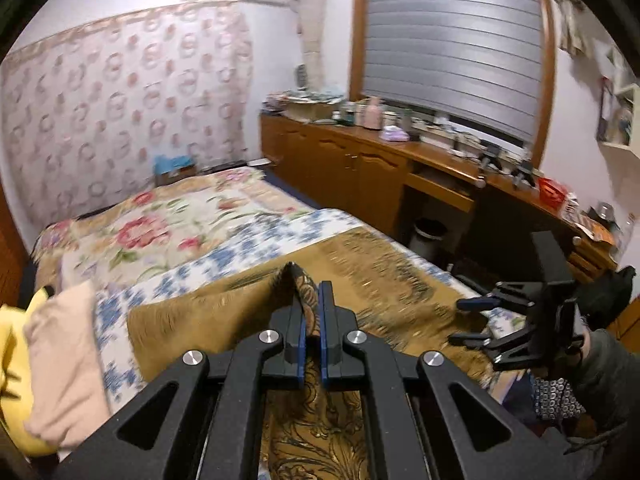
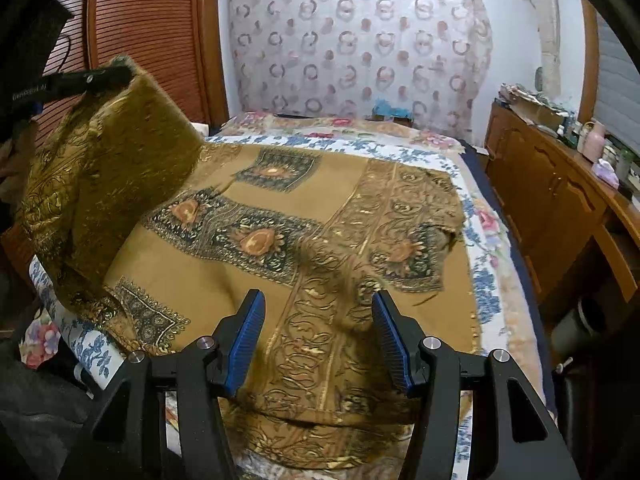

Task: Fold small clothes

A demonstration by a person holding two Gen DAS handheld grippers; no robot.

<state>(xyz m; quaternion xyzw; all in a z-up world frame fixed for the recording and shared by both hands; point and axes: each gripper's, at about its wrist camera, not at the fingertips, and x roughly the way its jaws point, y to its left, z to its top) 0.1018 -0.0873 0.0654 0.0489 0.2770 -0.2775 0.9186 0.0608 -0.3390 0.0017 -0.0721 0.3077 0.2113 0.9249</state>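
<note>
Floral bedspread (image 2: 486,240) under scarf (image 2: 280,200); left gripper (image 1: 313,320) pinching it, right gripper (image 2: 318,340) spread.

A patterned cloth (image 2: 320,216) is lying across the bed (image 2: 486,280), one corner rising at the left in the left hand-held gripper (image 1: 314,320). The right hand-held gripper (image 2: 318,340) is hovering over its near edge. The counter (image 2: 560,184) is standing right of the bed.
</note>
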